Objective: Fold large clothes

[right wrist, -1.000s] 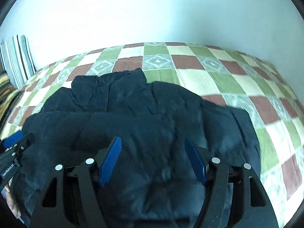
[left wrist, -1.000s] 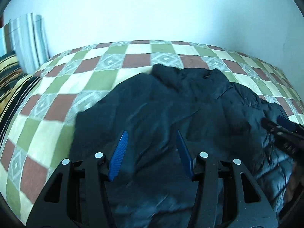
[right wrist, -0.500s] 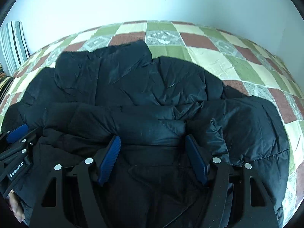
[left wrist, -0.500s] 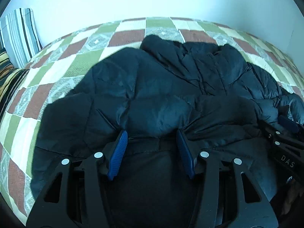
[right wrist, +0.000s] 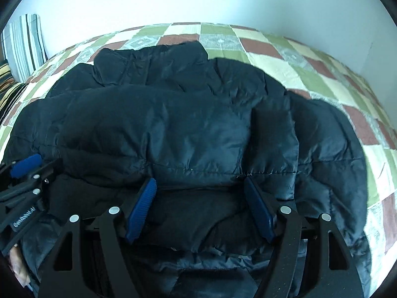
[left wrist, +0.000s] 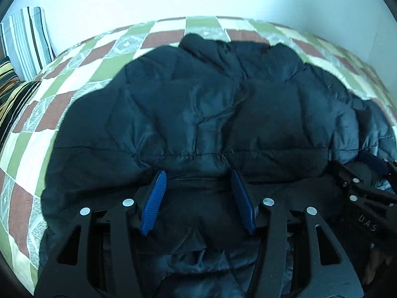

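The puffy dark navy quilted jacket (left wrist: 211,114) fills the near bed. Open checkered bedspread (right wrist: 292,59) lies beyond and right of it; the white wall (right wrist: 198,0) closes the far side, striped pillows (left wrist: 27,39) the left.

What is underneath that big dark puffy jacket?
The jacket lies on a checked bedspread of green, brown and cream squares that shows all around it. Whatever sits directly beneath the jacket is covered.
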Motion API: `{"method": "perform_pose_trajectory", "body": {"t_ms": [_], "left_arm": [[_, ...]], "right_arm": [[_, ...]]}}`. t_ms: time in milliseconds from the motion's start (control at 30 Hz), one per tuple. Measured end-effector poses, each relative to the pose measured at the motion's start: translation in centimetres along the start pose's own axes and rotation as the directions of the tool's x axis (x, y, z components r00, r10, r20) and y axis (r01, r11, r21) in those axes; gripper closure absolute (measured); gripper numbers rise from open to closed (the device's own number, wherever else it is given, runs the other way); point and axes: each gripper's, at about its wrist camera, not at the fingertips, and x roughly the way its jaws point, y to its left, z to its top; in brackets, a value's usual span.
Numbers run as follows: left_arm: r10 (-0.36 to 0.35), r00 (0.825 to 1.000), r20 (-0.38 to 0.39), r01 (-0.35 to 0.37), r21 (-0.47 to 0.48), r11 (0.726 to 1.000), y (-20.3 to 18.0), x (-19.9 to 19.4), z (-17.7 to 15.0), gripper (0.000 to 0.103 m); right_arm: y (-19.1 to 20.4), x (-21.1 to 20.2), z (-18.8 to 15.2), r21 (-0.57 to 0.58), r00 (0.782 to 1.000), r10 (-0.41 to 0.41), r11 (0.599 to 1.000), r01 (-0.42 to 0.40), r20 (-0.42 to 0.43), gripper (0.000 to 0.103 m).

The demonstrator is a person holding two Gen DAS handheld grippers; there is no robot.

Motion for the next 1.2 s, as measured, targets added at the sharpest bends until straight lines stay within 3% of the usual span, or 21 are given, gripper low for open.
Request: {"method": "perform_pose_trajectory", "body": {"t_ms": [100, 233, 400, 567, 900, 1200], "left_arm": [[0.021, 1.0, 0.004, -0.021, 0.012, 1.0, -0.3, 0.2, 0.0, 0.048], [0.0, 0.999, 0.034, 0.001, -0.008, 1.0, 0.4, -1.9, 0.1, 0.048], [0.032, 0.997, 0.066, -0.031, -0.019, 0.999, 3.0, -6.7, -2.6, 0.027], [0.067, 0.994, 0.09, -0.061, -0.072, 0.996, 7.4, -11.9, -8.3, 0.019], [0.065, 0.998, 0.014, -0.06, -0.228, 0.972, 15.3, -18.8, -19.7, 0.017], [-0.076, 0.997, -0.032, 0.062, -0.311, 0.948, 16.6, -19.9, -25.6, 0.017]], "right_arm": [[0.2, 0.0, 0.0, -0.009, 1.0, -0.013, 1.0, 0.014, 0.009, 0.031], [-0.8, -2.0, 0.1, 0.025, 0.999, 0.035, 0.999, -0.036, 0.038, 0.031], [-3.2, -6.8, -2.5, 0.021, 0.997, 0.022, 0.999, -0.024, 0.069, 0.027], [-7.8, -11.2, -7.5, 0.059, 0.998, -0.012, 0.998, 0.008, 0.068, 0.024], [-16.1, -17.1, -17.1, 0.188, 0.998, -0.059, 0.981, 0.053, 0.026, 0.023], [-17.6, -17.9, -23.5, 0.268, 0.999, 0.031, 0.963, -0.022, -0.031, 0.023]]}}
